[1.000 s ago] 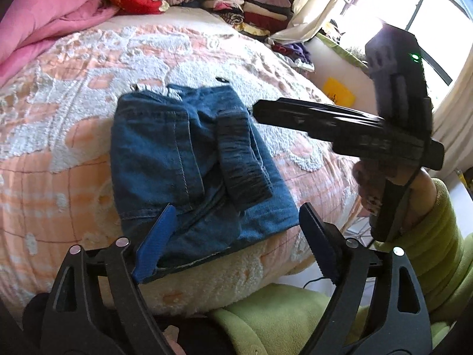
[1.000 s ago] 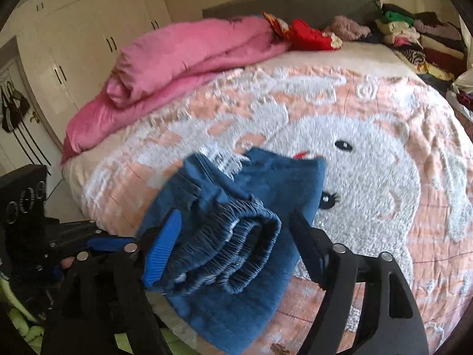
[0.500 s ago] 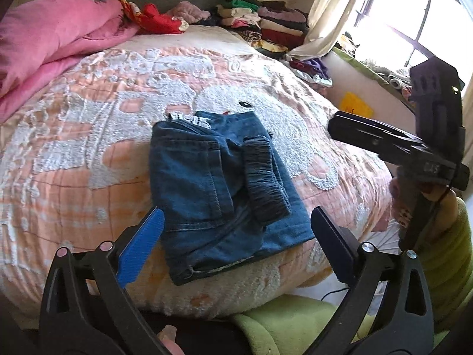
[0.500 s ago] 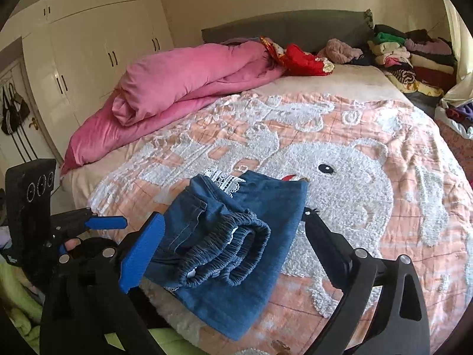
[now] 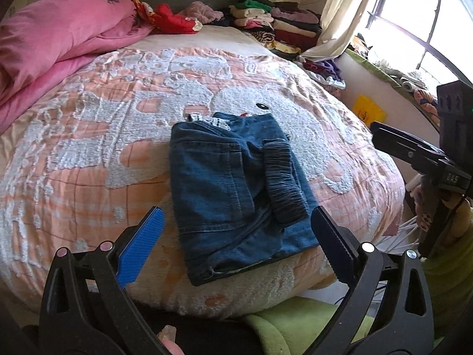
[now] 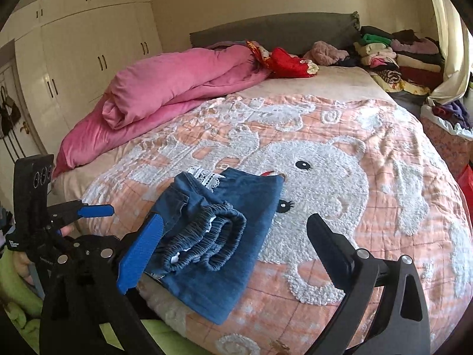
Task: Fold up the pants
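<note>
- One bed (image 6: 399, 195) fills most of both views. Its peach cover has a big fluffy white bear picture on it.
- One tall cream wardrobe (image 6: 74, 59) stands by the wall past the far left side of the bed.
- One pink blanket (image 6: 177, 82) lies bunched up along the left side of the bed, up to the gray headboard (image 6: 275, 28).
- One pile of folded clothes (image 6: 399, 56) sits at the far right corner of the bed, beside a cream curtain (image 5: 343, 9) and the window (image 5: 419, 29).
- One red cloth (image 6: 288, 62) lies by the headboard, touching the end of the pink blanket.
- One pair of blue denim pants (image 5: 233, 186) lies folded into a flat bundle at the near edge of the bed. The stretchy waistband (image 5: 283, 183) is rolled on top, on the right part of the bundle. A bit of white lace (image 6: 205, 176) pokes out at the far end.
- Two grippers are in view. The left gripper (image 5: 236, 244) is spread wide with nothing in it, just in front of the pants and not touching them.
- The right gripper (image 6: 233, 250) is spread wide too and grips nothing. It is close to the pants at the near edge of the bed, and I cannot tell whether its blue pad touches them.
</note>
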`<action>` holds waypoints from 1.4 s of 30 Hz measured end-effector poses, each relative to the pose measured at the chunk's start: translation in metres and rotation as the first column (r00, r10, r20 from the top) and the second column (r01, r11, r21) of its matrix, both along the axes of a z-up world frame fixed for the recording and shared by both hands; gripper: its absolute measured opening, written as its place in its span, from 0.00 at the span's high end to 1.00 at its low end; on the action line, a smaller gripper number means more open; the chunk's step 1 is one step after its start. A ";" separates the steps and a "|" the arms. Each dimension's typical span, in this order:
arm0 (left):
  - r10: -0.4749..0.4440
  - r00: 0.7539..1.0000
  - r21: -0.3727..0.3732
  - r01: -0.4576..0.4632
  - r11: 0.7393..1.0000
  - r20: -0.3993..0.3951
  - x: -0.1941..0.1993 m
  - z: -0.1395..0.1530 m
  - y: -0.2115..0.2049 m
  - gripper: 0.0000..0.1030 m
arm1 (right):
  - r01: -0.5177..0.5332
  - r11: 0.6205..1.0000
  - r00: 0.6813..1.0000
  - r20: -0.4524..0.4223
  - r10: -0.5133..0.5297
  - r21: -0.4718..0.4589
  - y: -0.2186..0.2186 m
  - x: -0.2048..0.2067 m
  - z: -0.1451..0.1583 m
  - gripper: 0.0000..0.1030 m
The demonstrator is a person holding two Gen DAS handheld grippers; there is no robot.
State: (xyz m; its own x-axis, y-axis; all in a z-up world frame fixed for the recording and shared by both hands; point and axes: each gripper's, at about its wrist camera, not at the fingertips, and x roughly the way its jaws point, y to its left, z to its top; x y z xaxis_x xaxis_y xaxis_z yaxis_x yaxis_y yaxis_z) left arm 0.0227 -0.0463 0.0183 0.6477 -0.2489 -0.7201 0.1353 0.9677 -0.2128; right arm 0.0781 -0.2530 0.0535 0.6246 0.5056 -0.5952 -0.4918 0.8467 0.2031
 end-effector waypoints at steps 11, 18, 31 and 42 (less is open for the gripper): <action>0.094 0.995 0.005 -0.094 0.996 -0.031 0.015 -0.008 0.031 0.10 | -0.136 0.990 0.991 -0.011 0.136 -0.027 0.025 -0.013 -0.010 0.06; 0.078 0.992 -0.066 -0.085 0.994 -0.098 0.049 -0.015 0.049 0.43 | -0.379 0.913 0.925 -0.050 0.375 -0.151 0.083 -0.045 -0.037 0.29; 0.012 0.979 -0.015 -0.015 1.000 -0.202 0.097 -0.048 0.020 0.55 | -0.493 0.775 0.847 -0.016 0.531 -0.397 0.161 -0.042 -0.076 0.67; 0.027 0.983 -0.005 -0.028 1.000 -0.181 0.098 -0.051 0.019 0.49 | -0.573 0.769 0.819 -0.167 0.548 -0.285 0.141 -0.045 -0.107 0.90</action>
